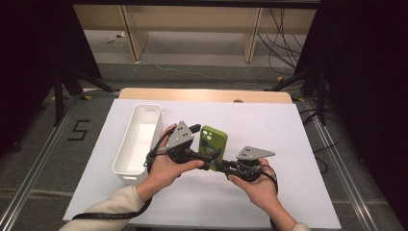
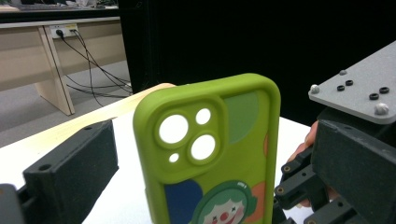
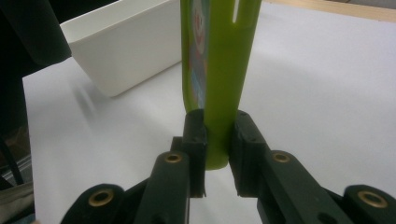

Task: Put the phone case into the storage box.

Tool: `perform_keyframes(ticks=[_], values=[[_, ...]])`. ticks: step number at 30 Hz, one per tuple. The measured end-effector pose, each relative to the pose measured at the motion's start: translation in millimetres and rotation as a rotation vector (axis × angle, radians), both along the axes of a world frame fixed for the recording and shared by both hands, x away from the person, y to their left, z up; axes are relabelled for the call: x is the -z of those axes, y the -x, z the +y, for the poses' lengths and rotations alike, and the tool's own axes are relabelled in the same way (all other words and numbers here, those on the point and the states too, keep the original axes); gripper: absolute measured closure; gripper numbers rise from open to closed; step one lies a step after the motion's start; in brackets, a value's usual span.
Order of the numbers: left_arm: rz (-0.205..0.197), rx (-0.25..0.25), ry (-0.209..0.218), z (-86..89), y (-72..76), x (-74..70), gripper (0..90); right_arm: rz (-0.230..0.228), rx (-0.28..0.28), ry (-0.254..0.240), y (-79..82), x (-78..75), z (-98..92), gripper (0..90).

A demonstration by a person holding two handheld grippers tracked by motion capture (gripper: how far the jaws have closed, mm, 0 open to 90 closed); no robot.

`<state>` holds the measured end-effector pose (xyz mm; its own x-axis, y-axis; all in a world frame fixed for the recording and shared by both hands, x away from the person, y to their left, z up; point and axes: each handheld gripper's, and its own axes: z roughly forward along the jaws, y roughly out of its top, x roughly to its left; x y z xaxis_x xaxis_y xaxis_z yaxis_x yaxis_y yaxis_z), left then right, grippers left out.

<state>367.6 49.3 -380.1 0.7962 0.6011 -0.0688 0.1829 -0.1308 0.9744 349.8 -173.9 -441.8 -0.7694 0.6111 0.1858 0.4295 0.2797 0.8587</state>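
A green phone case (image 1: 213, 142) with a clown print stands upright over the white table sheet (image 1: 279, 125). My right gripper (image 1: 219, 164) is shut on its lower end; in the right gripper view both pads (image 3: 198, 135) press its thin edge (image 3: 219, 70). My left gripper (image 1: 198, 144) sits just left of the case with its jaws spread wide and touching nothing. In the left gripper view the case's back with the camera cut-outs (image 2: 210, 154) faces me, one black finger (image 2: 70, 172) stands well to its left, and the right gripper's grey plate (image 2: 359, 93) is at the right.
A long white bin (image 1: 139, 139) lies on the left part of the sheet, close beside the left hand; its wall (image 3: 121, 46) appears behind the case. Cables trail from both grippers toward the table's near edge. Desk legs and floor cables lie beyond the table.
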Motion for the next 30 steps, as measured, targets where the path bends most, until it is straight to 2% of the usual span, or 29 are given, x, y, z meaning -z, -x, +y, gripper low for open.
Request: perform_keyframes(ticks=[17,30], values=[[0.013,-0.07,0.005,-9.8,-6.7,2.9,3.4,0.002,0.027,0.01,-1.2,2.9,0.5,78.6],[0.014,-0.089,0.0,-18.0,-6.9,3.5,5.0,0.005,0.048,0.016,-1.8,4.1,0.1,78.5]])
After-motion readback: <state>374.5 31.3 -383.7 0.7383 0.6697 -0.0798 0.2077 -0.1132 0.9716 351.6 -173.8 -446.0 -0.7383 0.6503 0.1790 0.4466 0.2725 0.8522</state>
